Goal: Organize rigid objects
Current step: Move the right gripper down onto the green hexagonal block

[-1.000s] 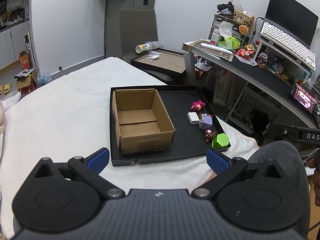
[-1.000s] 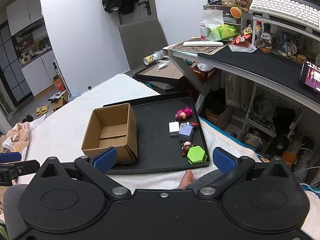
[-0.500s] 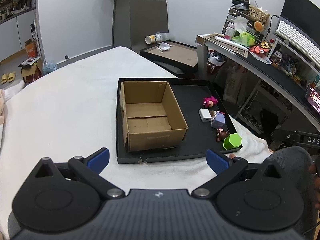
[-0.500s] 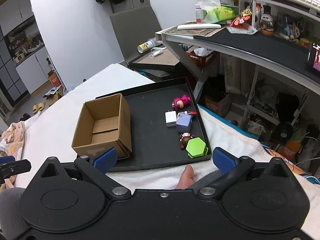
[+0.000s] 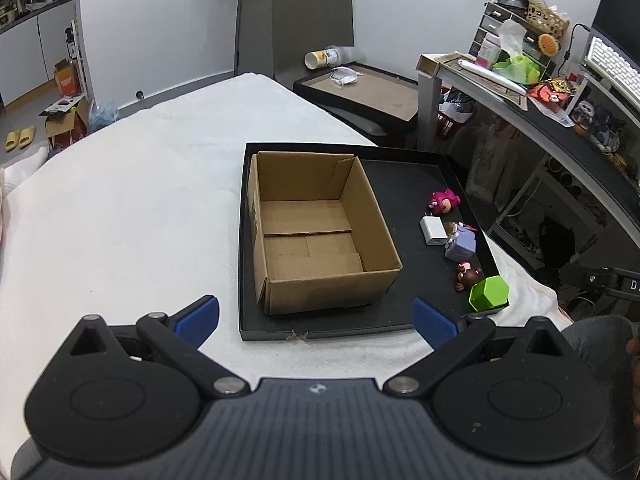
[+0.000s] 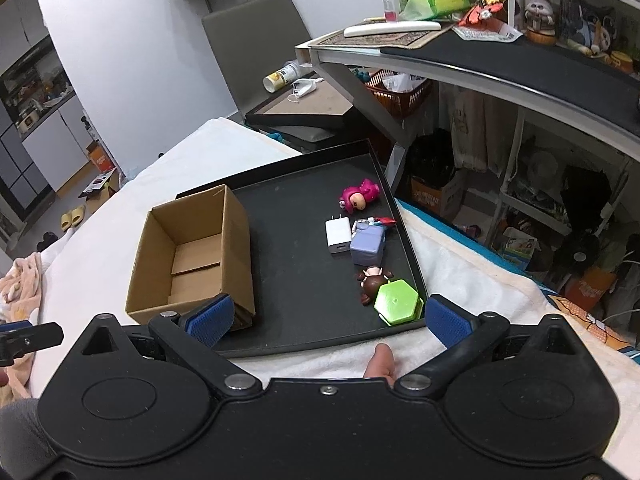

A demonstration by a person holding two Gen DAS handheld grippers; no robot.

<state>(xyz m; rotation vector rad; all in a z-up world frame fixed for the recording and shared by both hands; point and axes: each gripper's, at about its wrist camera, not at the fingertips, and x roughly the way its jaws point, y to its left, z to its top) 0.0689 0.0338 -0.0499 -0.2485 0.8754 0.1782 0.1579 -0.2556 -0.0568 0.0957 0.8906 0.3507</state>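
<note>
An open, empty cardboard box (image 5: 316,228) (image 6: 192,256) stands on the left half of a black tray (image 5: 404,312) (image 6: 304,264). Along the tray's right side lie a pink figure (image 5: 445,202) (image 6: 360,195), a white charger (image 5: 432,231) (image 6: 338,235), a lilac cube (image 5: 461,246) (image 6: 367,246), a brown figure (image 5: 468,276) (image 6: 372,282) and a green hexagonal block (image 5: 489,293) (image 6: 398,303). My left gripper (image 5: 316,320) hovers open before the tray's near edge. My right gripper (image 6: 328,320) is open too, over the tray's near edge, holding nothing.
The tray rests on a white towel-covered surface (image 5: 120,208). A grey desk (image 6: 480,60) with clutter and a keyboard stands to the right. A second dark tray (image 5: 368,96) with a can and a mask lies behind. A toe (image 6: 380,360) shows on the towel.
Both grippers have moved closer to the tray and tilted down, so the box and the toys look larger. Nothing on the tray has moved.
</note>
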